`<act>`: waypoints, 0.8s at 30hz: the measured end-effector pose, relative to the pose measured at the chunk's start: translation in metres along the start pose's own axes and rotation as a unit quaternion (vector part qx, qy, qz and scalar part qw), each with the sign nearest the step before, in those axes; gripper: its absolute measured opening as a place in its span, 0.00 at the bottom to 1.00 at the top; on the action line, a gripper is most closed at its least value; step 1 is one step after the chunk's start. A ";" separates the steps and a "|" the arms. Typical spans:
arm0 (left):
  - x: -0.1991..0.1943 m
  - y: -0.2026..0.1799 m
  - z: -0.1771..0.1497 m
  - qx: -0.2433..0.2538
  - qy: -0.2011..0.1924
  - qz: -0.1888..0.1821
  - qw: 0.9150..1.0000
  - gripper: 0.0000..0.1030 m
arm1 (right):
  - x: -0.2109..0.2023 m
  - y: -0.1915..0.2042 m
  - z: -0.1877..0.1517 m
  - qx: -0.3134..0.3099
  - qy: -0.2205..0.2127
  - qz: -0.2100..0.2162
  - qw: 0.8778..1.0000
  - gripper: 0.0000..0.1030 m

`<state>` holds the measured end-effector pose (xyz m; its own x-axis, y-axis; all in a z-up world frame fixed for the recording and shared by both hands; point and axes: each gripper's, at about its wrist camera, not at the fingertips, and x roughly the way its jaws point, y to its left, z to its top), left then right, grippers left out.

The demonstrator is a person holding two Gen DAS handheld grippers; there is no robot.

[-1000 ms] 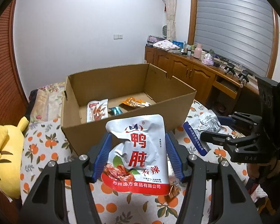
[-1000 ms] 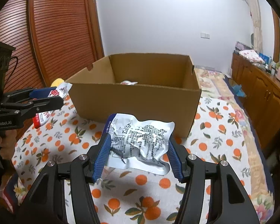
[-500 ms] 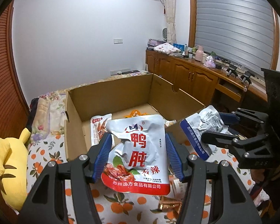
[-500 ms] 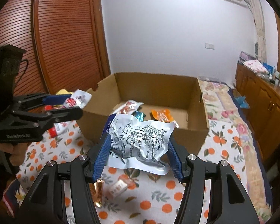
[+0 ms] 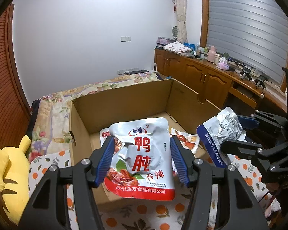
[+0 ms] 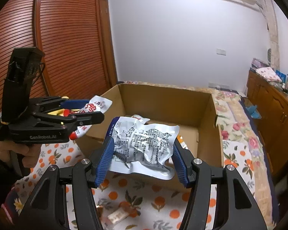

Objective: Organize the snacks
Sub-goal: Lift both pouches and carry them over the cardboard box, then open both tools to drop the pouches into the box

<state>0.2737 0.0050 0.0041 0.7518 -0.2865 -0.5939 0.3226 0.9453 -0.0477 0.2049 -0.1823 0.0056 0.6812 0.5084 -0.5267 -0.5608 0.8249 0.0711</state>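
Pinching the red-and-white pouch [image 5: 142, 157], the left gripper [image 5: 142, 161] hangs over the cardboard box [image 5: 124, 99] (a judged drop spot). Beside it the right gripper [image 6: 142, 159] squeezes a crumpled silver pouch [image 6: 144, 145] at the box's near wall.

Plain white wall [image 5: 82, 38] stands ahead of the claw; reddish-brown slatted wooden door [image 6: 53, 44] to its left; grey ribbed roller blind [image 5: 245, 30] in a wood-framed window to its right, above cluttered brown wooden cabinets [image 5: 197, 76]; orange-print bedsheet [image 6: 144, 195] below.
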 end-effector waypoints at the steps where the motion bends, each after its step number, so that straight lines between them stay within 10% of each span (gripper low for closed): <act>1: 0.003 0.002 0.001 -0.002 0.001 0.001 1.000 0.57 | 0.004 -0.001 0.002 0.000 0.001 0.000 1.000 0.58; 24: 0.034 0.010 0.011 -0.012 0.009 0.023 1.000 0.64 | 0.079 -0.018 0.018 0.018 0.047 0.020 0.999 0.59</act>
<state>0.3088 0.0031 -0.0078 0.7546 -0.2405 -0.6105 0.2748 0.9607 -0.0388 0.2773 -0.1528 -0.0226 0.6101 0.5179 -0.5996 -0.5686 0.8132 0.1239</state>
